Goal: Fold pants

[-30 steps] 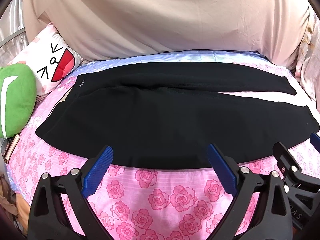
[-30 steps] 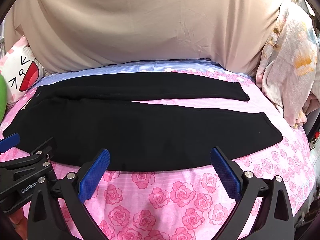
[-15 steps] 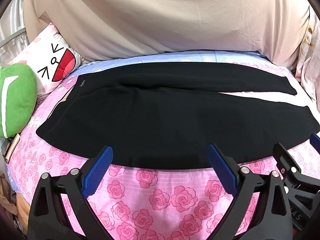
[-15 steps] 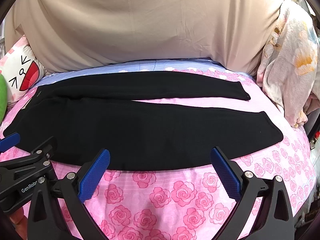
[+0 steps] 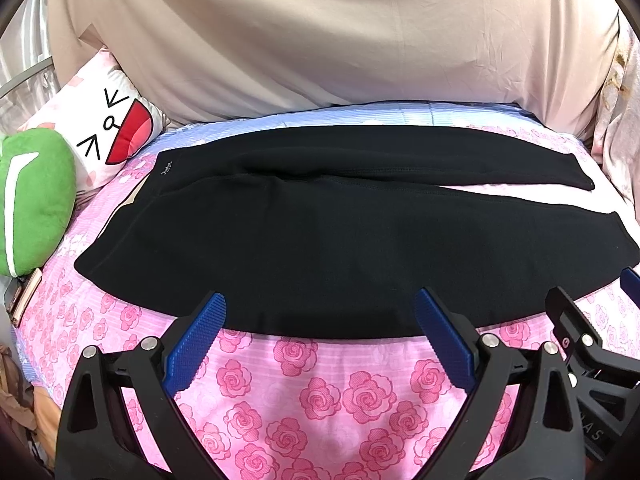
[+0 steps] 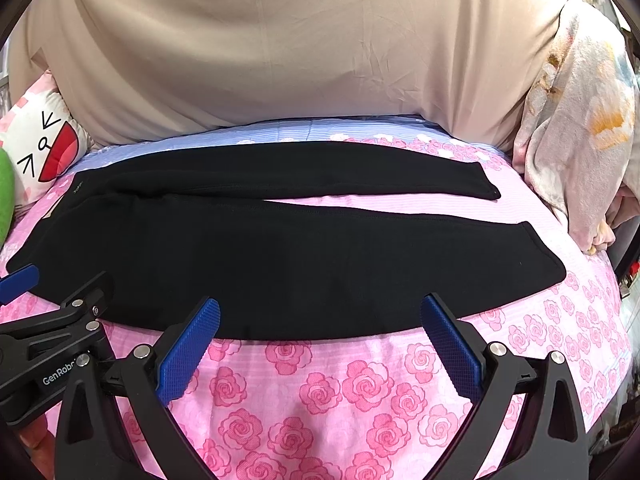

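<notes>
Your bed (image 5: 312, 384), under its pink rose-print sheet, fills both views, and a beige cloth (image 5: 320, 32) hangs behind its far edge. The black pants (image 5: 320, 240) lie flat across the middle of the bed, lengthwise along it: waistband toward the left edge, the two legs running to the right edge with a thin wedge of sheet showing between them near the cuffs. The near leg's long side runs close along the near edge of the bed. At the far left corner you have a white cartoon-face pillow (image 5: 108, 128) with a green plush (image 5: 36, 196) just in front of it; a floral blanket (image 6: 580, 128) is bunched at the right edge. Your left gripper (image 5: 320, 320) and right gripper (image 6: 320, 322) hover side by side at the near edge, each with its blue fingers (image 5: 196, 340) spread wide apart, holding nothing, tips just short of the pants' near hem.
</notes>
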A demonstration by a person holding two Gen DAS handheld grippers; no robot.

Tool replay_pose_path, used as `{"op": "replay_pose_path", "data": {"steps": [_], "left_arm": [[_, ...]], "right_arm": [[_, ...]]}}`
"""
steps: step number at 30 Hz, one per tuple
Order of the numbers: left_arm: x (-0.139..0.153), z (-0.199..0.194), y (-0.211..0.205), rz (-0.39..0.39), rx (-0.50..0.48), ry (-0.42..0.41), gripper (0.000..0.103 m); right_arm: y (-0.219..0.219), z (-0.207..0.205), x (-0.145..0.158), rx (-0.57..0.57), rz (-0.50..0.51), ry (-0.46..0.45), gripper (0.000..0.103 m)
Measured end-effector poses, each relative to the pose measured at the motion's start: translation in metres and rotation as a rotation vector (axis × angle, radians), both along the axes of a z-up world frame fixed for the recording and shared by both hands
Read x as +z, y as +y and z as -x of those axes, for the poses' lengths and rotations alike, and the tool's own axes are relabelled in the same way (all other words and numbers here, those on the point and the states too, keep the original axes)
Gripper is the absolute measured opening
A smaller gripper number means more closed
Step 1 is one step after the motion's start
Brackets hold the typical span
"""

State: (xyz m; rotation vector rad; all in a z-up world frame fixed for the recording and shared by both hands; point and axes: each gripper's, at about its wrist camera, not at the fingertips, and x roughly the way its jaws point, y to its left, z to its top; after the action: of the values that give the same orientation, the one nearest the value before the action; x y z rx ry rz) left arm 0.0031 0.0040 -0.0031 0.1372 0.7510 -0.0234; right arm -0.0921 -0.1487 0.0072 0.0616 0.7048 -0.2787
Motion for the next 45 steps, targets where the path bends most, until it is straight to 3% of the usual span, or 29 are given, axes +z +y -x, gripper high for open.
{"op": "replay_pose_path", "data": {"steps": [32, 35, 38, 43, 45], "left_arm": [[-0.006, -0.016, 0.002, -0.005, 0.009, 0.02, 0.094], [-0.004, -0.023, 0.019, 0.015, 0.042, 0.01, 0.095], [0.0, -0.034, 0.044, 0.027, 0.101, -0.018, 0.095], [0.018, -0.067, 0.116, 0.159, 0.247, -0.031, 0.095], [0.023, -0.075, 0.141, 0.167, 0.332, -0.046, 0.095]], "right_arm": [[-0.012, -0.018, -0.013, 0.01, -0.01, 0.032, 0.098], [-0.048, -0.027, -0.011, 0.019, -0.041, 0.035, 0.098], [-0.115, -0.046, -0.001, 0.008, -0.104, 0.006, 0.098], [-0.241, -0.111, 0.0, -0.061, -0.195, 0.037, 0.098], [-0.283, -0.143, -0.004, -0.091, -0.21, 0.055, 0.098]]}}
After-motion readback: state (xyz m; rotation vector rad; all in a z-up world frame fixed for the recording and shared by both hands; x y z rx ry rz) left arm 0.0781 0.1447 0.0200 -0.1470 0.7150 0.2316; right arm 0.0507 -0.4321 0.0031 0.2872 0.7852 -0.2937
